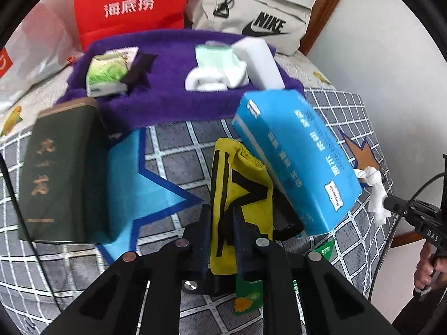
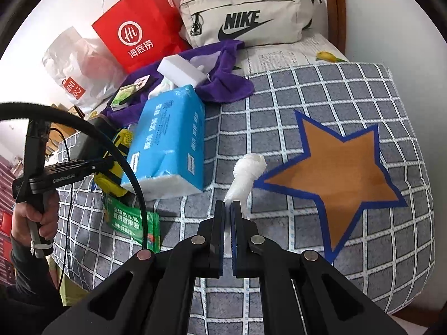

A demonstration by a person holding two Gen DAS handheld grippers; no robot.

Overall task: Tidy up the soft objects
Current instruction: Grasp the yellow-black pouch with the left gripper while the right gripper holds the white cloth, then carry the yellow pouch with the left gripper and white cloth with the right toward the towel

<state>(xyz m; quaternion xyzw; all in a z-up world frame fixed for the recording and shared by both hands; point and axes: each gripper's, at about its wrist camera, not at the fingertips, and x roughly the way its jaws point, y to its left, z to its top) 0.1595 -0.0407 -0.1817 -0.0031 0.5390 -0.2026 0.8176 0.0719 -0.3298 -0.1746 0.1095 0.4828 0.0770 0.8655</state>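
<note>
Left gripper (image 1: 220,223) clamped on a yellow fabric pouch with black stripes (image 1: 237,195), lifted over the grey checked bedspread (image 1: 178,145), just beside a tilted blue plastic tissue pack (image 1: 296,164), near a dark green book (image 1: 56,173).

In your right wrist view, the tissue pack (image 2: 170,139) lies left of centre on the bedspread (image 2: 321,89), the towel (image 2: 223,83) behind it. The knotted tissue (image 2: 245,173) lies right of the pack, the pouch (image 2: 114,162) left.
</note>
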